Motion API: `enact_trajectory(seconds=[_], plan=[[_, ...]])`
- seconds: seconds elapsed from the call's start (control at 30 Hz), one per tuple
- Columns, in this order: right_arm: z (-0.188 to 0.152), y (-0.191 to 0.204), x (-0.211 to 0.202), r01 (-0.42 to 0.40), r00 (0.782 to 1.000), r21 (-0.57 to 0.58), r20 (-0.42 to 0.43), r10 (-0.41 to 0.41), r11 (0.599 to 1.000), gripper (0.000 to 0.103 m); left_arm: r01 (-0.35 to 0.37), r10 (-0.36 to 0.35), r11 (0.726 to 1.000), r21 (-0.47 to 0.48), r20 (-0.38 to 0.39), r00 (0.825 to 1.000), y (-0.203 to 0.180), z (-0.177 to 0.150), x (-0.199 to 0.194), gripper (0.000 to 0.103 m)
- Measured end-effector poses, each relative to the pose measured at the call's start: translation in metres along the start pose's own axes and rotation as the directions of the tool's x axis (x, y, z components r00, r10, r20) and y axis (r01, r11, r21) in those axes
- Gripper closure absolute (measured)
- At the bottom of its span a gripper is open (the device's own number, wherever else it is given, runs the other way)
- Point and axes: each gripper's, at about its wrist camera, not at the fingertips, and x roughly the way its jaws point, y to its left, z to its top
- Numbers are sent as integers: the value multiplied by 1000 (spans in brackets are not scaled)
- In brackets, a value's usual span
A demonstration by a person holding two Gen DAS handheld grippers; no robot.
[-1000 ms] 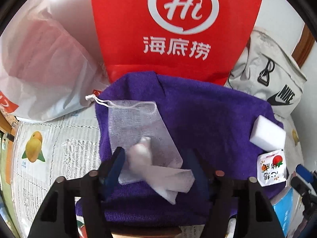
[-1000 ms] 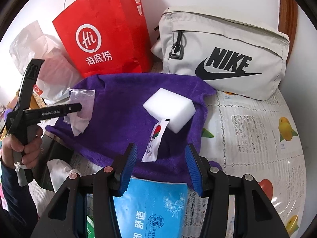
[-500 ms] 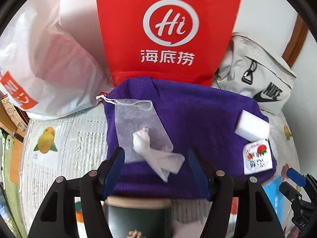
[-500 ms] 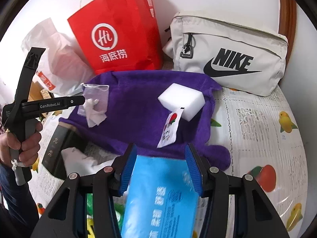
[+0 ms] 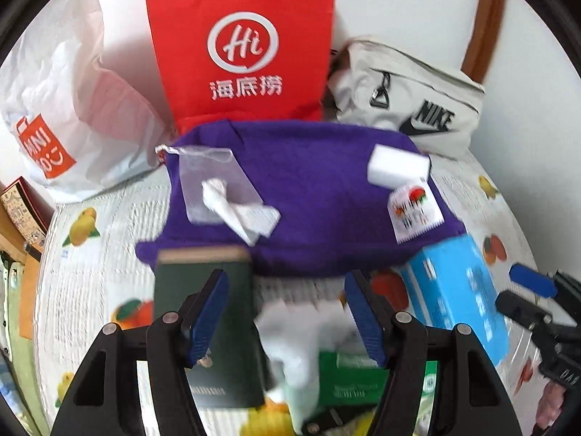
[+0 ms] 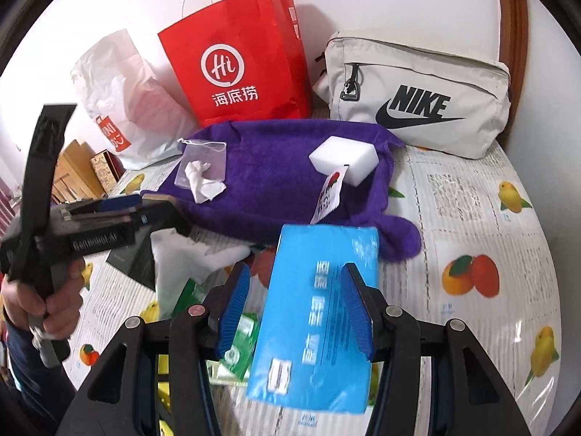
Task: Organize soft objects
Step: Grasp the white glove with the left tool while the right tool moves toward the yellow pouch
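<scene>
Both grippers sit at the near edge of the table with the fruit-print cloth [image 6: 472,218]. My left gripper [image 5: 287,312] has its jaws wide, nothing between the pads; below it lie a dark green flat box [image 5: 203,290], a crumpled white plastic wrapper [image 5: 297,334] and a green packet [image 5: 348,378]. My right gripper [image 6: 294,309] also has its jaws wide, hanging over a bright blue tissue pack [image 6: 319,309]; I cannot tell if the pads touch it.

The soft things lie on a purple terry towel [image 6: 276,178] spread mid-table. Toward its left edge: a sheer white drawstring pouch [image 6: 203,160] with a twisted white tissue [image 6: 203,181] lying on it. Toward its right edge: a white sponge block [image 6: 343,158], and just beside that a small white sachet with red print [image 6: 328,196].

Along the far edge of the table, against the wall: a white plastic shopping bag [image 6: 120,109], a red paper carrier bag [image 6: 239,61] and a beige Nike pouch [image 6: 417,98].

The left-wrist picture is motion-blurred.
</scene>
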Motion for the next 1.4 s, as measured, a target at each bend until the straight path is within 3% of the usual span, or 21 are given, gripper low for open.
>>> enact_trajectory(seconds=[0.2,0.4,0.8,0.87,1.03,1.4], plan=[[-15,1,-12,-10,1000,0,-1,10,1000,51,6,-6,1000,21,-3,1000,-11,-24,-3,41],[-27,-2,-18,13,1000,-1,-8,-13,1000,51,19,-18,1000,20,-21,1000,-17,-35,4,52],[-40,-10,-18,22,999,17,-27,-21,1000,51,-9,17,996,87,-94,995,-31,-37,37,54],[-41,-9,-17,25,999,12,-30,-25,1000,51,-20,31,996,92,-114,993,-32,-37,42,71],[-44,-11,-16,28,999,16,-38,-27,999,51,-53,69,990,131,-116,991,-35,-39,47,93],[-48,-1,-26,15,1000,4,-23,-14,1000,51,33,-34,999,14,14,999,-10,-24,-13,96]])
